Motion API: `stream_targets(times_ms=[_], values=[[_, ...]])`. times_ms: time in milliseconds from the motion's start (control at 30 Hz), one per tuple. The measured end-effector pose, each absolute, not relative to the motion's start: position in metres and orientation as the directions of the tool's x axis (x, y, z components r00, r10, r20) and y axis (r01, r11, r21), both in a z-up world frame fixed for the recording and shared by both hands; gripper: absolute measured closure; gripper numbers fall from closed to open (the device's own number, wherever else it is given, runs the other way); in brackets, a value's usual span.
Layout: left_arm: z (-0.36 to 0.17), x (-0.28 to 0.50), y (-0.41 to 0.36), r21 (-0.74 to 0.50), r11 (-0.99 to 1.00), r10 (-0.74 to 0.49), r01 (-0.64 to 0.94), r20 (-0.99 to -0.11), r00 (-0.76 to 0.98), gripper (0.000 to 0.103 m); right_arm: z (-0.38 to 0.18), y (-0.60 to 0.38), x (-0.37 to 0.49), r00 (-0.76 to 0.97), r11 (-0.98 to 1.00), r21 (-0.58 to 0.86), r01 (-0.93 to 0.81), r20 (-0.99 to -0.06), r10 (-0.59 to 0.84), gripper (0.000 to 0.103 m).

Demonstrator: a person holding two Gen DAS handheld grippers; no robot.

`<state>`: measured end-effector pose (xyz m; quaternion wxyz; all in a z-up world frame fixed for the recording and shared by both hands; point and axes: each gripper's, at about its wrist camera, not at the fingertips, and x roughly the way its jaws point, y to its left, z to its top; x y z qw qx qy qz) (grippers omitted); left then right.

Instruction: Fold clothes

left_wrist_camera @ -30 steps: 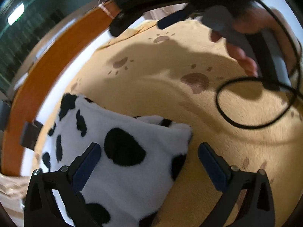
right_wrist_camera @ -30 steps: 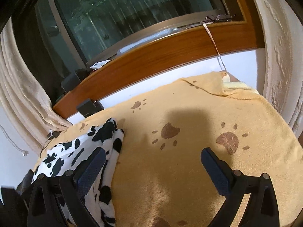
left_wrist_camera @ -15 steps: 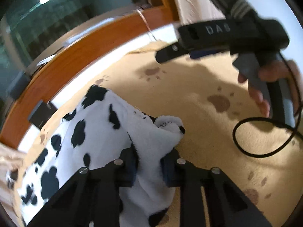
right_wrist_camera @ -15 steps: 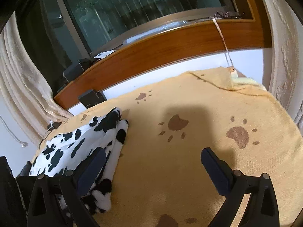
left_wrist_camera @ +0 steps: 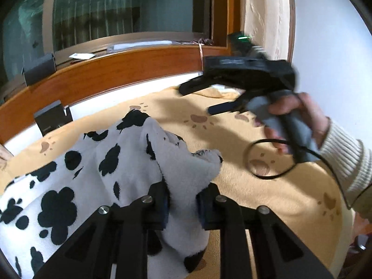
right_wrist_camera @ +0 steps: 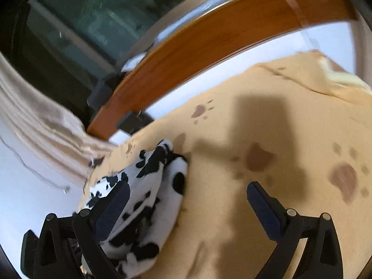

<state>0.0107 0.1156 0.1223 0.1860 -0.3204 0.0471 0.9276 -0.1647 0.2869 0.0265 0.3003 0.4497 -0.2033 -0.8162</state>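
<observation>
Left tool (left_wrist_camera: pixel 181 205) pinches cow-print garment (left_wrist_camera: pixel 97 162) (on paw-print blanket (left_wrist_camera: pixel 267 200)); right tool (right_wrist_camera: pixel 186 209) gapes wide.

From my seat, the garment (left_wrist_camera: pixel 97 169) lies on the blanket (left_wrist_camera: pixel 279 197), left of my right tool (left_wrist_camera: pixel 204 100); the windowsill (left_wrist_camera: pixel 111 74) runs behind it all.

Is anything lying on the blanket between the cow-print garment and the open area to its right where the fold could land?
Nothing visible. The left tool is shut on the cow-print garment; the paw-print blanket to its right is bare. The right tool, open, hangs above that area, touching nothing.
</observation>
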Motion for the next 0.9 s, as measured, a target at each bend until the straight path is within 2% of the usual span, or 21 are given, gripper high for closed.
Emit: stream_targets(times_ms=[133, 300, 367, 500, 800, 867, 900], values=[[0.121, 0.014, 0.115, -0.042, -0.925, 0.325, -0.379, -0.606, -0.726, 0.081, 0.017, 0.24, -0.198, -0.322, -0.762, 0.574, 0.3, -0.691, -0.648, 0.001], [0.118, 0.015, 0.113, -0.06, -0.918, 0.346, -0.392, -0.603, -0.718, 0.081, -0.003, 0.223, -0.215, -0.278, -0.787, 0.583, 0.203, -0.736, -0.617, 0.001], [0.117, 0.015, 0.112, -0.073, -0.914, 0.36, -0.399, -0.601, -0.714, 0.081, -0.011, 0.224, -0.216, -0.253, -0.77, 0.613, 0.178, -0.727, -0.638, 0.001], [0.116, 0.013, 0.108, -0.106, -0.909, 0.382, -0.403, -0.598, -0.704, 0.081, -0.02, 0.221, -0.221, -0.196, -0.673, 0.724, 0.154, -0.645, -0.739, 0.001], [0.114, 0.016, 0.105, -0.132, -0.906, 0.397, -0.403, -0.596, -0.698, 0.081, -0.018, 0.2, -0.223, -0.184, -0.692, 0.684, 0.231, -0.667, -0.722, 0.001], [0.115, 0.017, 0.105, -0.137, -0.905, 0.4, -0.403, -0.595, -0.697, 0.081, -0.018, 0.192, -0.219, -0.164, -0.693, 0.672, 0.26, -0.677, -0.718, 0.006], [0.115, 0.017, 0.104, -0.141, -0.905, 0.402, -0.402, -0.595, -0.696, 0.081, -0.019, 0.188, -0.216, -0.139, -0.68, 0.682, 0.27, -0.671, -0.728, 0.014]])
